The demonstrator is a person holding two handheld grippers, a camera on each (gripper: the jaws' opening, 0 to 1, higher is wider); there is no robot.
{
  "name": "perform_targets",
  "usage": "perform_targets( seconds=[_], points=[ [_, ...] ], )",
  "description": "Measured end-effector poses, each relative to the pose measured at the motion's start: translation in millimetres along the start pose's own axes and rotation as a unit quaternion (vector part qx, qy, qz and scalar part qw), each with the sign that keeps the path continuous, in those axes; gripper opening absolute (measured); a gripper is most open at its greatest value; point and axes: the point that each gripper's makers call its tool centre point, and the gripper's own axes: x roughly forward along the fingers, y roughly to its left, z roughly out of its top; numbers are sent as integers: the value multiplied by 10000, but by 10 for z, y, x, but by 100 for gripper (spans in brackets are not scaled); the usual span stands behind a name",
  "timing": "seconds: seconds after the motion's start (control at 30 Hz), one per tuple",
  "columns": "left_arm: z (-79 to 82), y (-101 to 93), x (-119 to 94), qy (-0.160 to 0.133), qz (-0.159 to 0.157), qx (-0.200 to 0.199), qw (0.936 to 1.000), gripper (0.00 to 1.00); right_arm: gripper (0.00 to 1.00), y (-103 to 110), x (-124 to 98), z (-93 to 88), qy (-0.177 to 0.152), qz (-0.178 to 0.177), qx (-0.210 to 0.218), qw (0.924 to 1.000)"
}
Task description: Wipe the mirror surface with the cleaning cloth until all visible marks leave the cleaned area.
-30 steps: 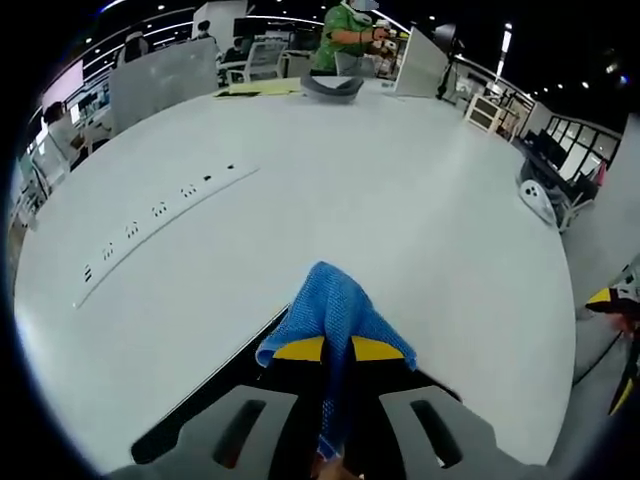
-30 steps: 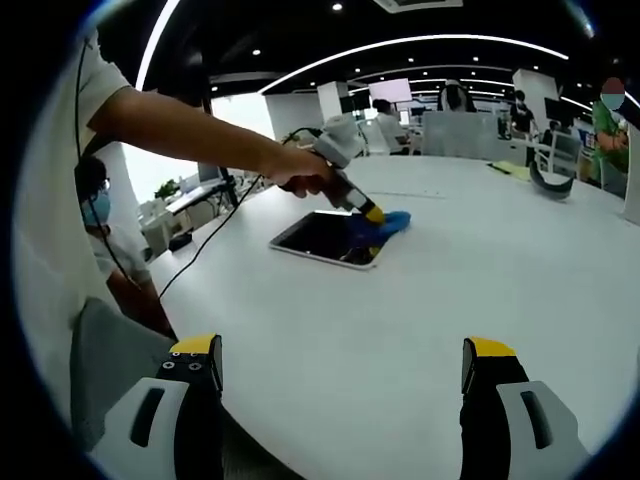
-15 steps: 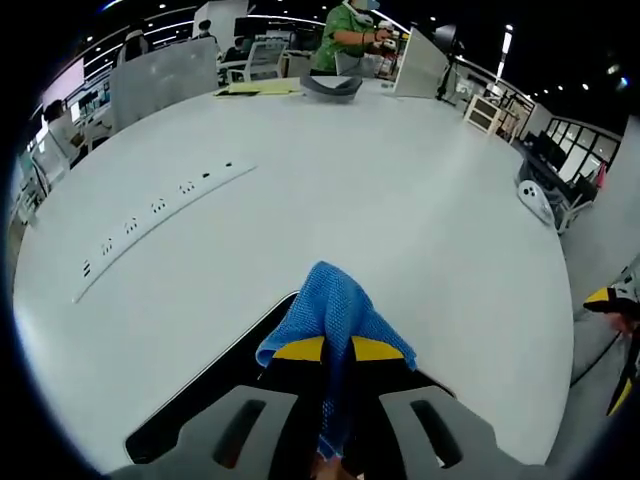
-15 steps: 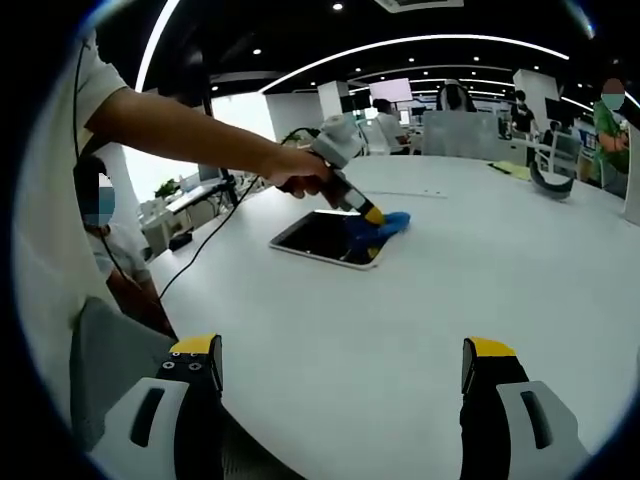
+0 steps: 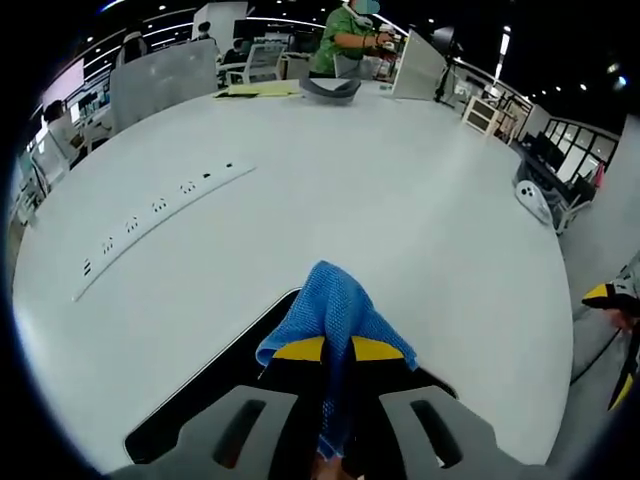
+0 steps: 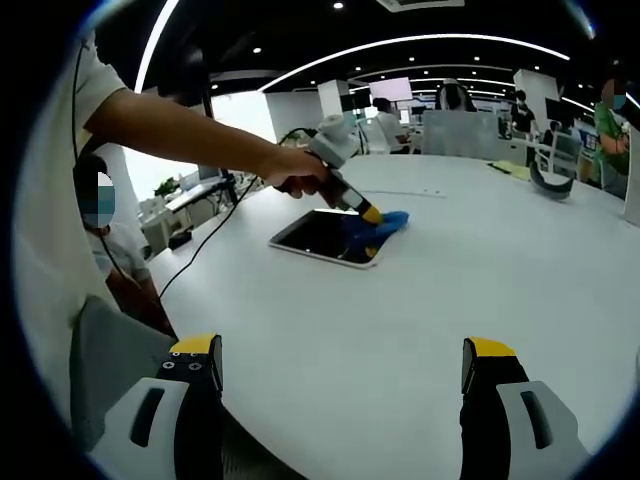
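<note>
In the left gripper view my left gripper (image 5: 336, 350) is shut on a blue cleaning cloth (image 5: 334, 314) whose folds hang over the yellow fingertips. Under it lies the dark flat mirror (image 5: 205, 385), its edge running diagonally across the white table. In the right gripper view the same mirror (image 6: 325, 238) lies flat in the middle distance, with the left gripper (image 6: 374, 217) pressing the cloth (image 6: 383, 224) onto its far right corner. My right gripper (image 6: 340, 360) stands open, low over the near table, with nothing between its jaws.
A white power strip (image 5: 160, 212) lies on the table (image 5: 400, 200) to the left of the mirror. A grey headset-like object (image 5: 331, 88) and yellow papers (image 5: 258, 89) sit at the far edge, where a person (image 5: 348, 35) stands. A cable (image 6: 205, 245) trails off the table.
The left gripper with the cloth has slid slightly along the mirror's corner. The right gripper has not moved.
</note>
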Motion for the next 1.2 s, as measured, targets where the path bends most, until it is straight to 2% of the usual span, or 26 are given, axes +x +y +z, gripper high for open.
perform_targets(
  seconds=[1.2],
  points=[
    [-127,113,-138,5,24,-57,10000,6,100,41,4,35,46,73,-96,9999]
  ],
)
